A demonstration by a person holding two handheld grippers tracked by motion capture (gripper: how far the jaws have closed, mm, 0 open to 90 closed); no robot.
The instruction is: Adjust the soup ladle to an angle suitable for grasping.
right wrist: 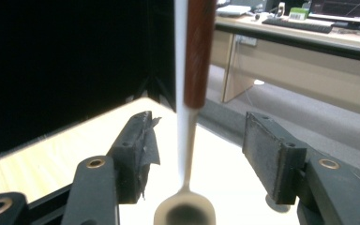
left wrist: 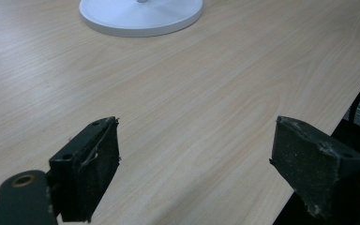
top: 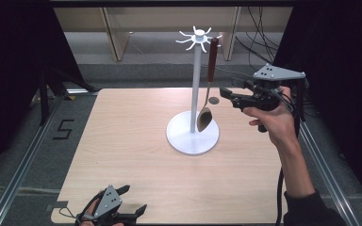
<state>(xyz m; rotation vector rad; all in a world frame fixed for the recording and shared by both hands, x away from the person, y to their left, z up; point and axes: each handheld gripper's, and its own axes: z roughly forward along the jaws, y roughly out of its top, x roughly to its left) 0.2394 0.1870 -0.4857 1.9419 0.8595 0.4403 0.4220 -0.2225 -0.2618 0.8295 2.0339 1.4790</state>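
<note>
**Spoon on the rack, right gripper lined up on it**

A spoon (top: 209, 84) with a dark red-brown handle hangs from one of the top hooks of a white rack (top: 196, 84), its bowl down near the round base. The right gripper (top: 227, 94) is held just beside it at mid-height, jaws parted wide; in the right gripper view the spoon (right wrist: 194, 93) runs upright between the two jaws, touching neither. The left gripper (top: 133, 200) rests low at the near edge of the counter (top: 122, 141), jaws also spread wide and holding nothing, well apart from the rack.

The step in hand looks like a grasp on the hanging spoon, either to take it off the hook or just after letting it go (the frames alone do not settle which). To do it well, close on the thicker handle rather than the thin metal neck, where the pads would get a poorer hold. Keep the jaws level with the spoon centred, so that closing does not swing it against the pole. If it is to come off, lift it straight up clear of the hook before drawing away; a sideways pull could tip the rack.

The counter is pale wood grain, otherwise bare. Around it stand black curtains, and beyond, grey floor, light wooden desks and loose cables.
</note>
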